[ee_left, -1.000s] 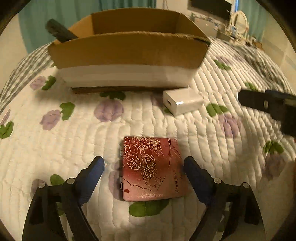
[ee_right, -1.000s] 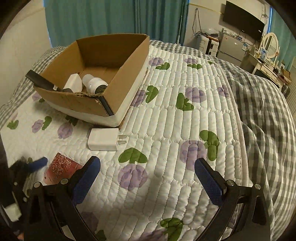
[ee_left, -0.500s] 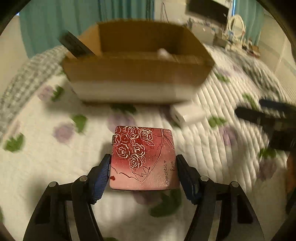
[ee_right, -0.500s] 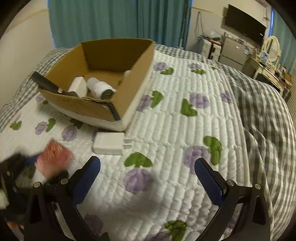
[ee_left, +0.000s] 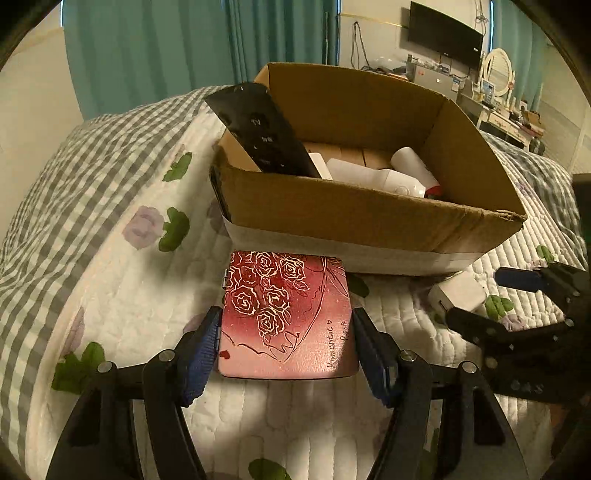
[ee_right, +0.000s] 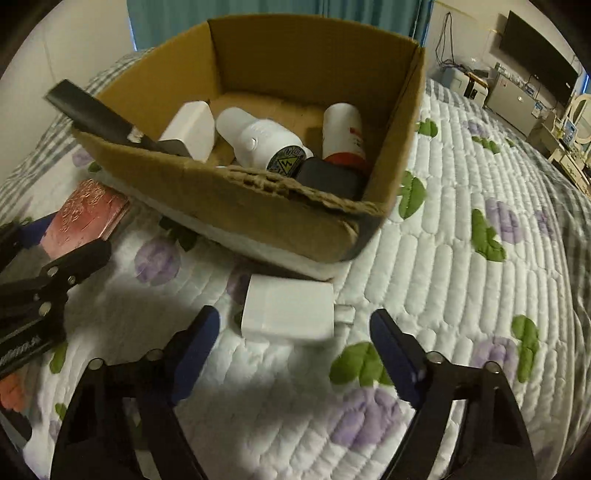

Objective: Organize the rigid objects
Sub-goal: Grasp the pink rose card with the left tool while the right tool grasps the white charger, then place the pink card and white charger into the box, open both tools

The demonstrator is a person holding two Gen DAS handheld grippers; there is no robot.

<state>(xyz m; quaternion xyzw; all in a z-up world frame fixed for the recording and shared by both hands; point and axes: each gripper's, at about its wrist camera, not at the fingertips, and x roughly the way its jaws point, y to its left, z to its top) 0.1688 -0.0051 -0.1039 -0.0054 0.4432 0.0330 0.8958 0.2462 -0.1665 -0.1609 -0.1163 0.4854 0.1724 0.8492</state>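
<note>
My left gripper (ee_left: 286,341) is shut on a red tin with gold roses (ee_left: 286,312) and holds it in front of the cardboard box (ee_left: 369,221). The tin also shows in the right wrist view (ee_right: 86,218), beside the box (ee_right: 258,206). My right gripper (ee_right: 293,349) is open, just short of a white charger (ee_right: 288,314) that lies on the quilt by the box's near corner. The charger shows in the left wrist view (ee_left: 458,295) too. The box holds a black remote (ee_left: 258,129), white bottles (ee_right: 258,140) and a white adapter (ee_right: 192,129).
The quilted bedspread (ee_right: 461,258) with purple and green flowers covers the bed. A grey checked blanket (ee_left: 74,177) lies at the left. A dresser, a mirror and a TV (ee_left: 443,33) stand at the far right wall. Teal curtains hang behind.
My left gripper closed on the red tin and lifted it toward the box. My right gripper moved left and down to the white charger.
</note>
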